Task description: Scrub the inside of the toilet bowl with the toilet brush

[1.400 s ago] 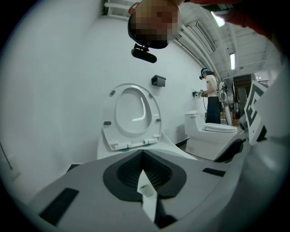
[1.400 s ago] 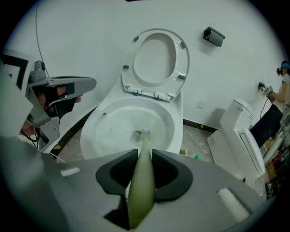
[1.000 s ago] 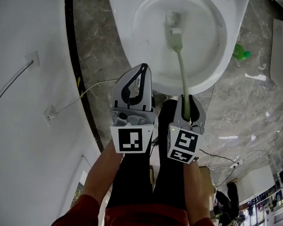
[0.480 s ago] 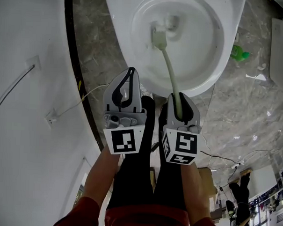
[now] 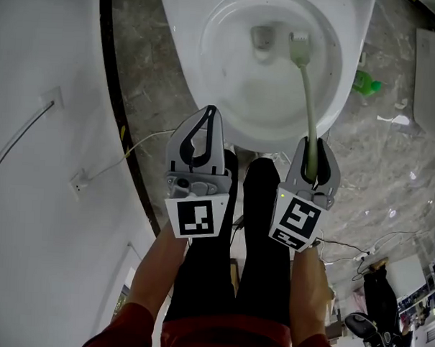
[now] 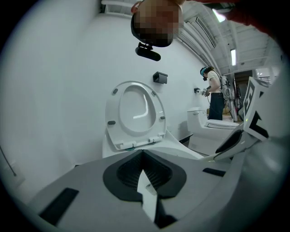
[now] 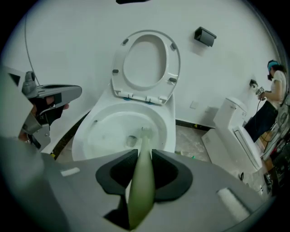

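Observation:
The white toilet bowl lies open at the top of the head view, its seat lid raised against the wall. My right gripper is shut on the pale green toilet brush, whose handle runs out between the jaws. The brush head rests against the right inner wall of the bowl, near the drain hole. My left gripper hovers shut and empty over the floor, just left of the bowl's front rim.
A white curved wall with a cable fills the left. The marble floor on the right holds a green bottle and loose cables. A second toilet and a person stand to the right.
The brush head has swept from the left side of the bowl across to the right inner wall. My right gripper moved right with it; the left one barely shifted.

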Demonstrator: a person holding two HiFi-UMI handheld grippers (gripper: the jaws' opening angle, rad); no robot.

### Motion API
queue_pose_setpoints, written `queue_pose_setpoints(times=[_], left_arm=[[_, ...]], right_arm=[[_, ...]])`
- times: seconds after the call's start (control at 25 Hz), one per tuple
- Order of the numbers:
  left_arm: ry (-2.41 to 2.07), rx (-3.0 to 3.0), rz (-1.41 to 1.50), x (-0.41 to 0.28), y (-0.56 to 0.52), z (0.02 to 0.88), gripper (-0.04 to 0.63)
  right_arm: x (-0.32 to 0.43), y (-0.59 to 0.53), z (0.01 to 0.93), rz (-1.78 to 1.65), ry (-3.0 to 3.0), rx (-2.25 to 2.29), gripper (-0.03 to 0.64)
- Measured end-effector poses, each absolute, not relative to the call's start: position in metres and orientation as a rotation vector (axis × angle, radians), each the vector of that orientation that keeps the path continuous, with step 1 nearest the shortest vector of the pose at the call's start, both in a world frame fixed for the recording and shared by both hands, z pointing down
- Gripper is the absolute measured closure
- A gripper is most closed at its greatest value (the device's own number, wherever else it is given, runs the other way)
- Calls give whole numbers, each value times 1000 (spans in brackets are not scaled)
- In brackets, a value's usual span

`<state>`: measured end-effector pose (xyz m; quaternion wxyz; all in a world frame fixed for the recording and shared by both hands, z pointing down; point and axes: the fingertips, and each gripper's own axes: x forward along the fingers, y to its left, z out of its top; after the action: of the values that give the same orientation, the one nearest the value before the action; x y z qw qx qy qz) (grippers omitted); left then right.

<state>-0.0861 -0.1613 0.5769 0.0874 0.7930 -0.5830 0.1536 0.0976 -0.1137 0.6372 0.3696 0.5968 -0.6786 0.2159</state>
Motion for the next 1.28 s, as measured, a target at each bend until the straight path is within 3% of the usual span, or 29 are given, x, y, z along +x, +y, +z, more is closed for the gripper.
queue_pose_setpoints(times=[0.36,0.76,1.28], left_arm=[[-1747,2350,470,-95,-159,580,591],[-1775,2321,478,-107,-159,580,591],[-1735,2354,486,-98,-155,580,591]], right_arm=[[57,-105,694,708,-1761,1389,508],[5,-116,642,946,-2014,1379,508],[67,-127,701,830,-1804,1404,508]])
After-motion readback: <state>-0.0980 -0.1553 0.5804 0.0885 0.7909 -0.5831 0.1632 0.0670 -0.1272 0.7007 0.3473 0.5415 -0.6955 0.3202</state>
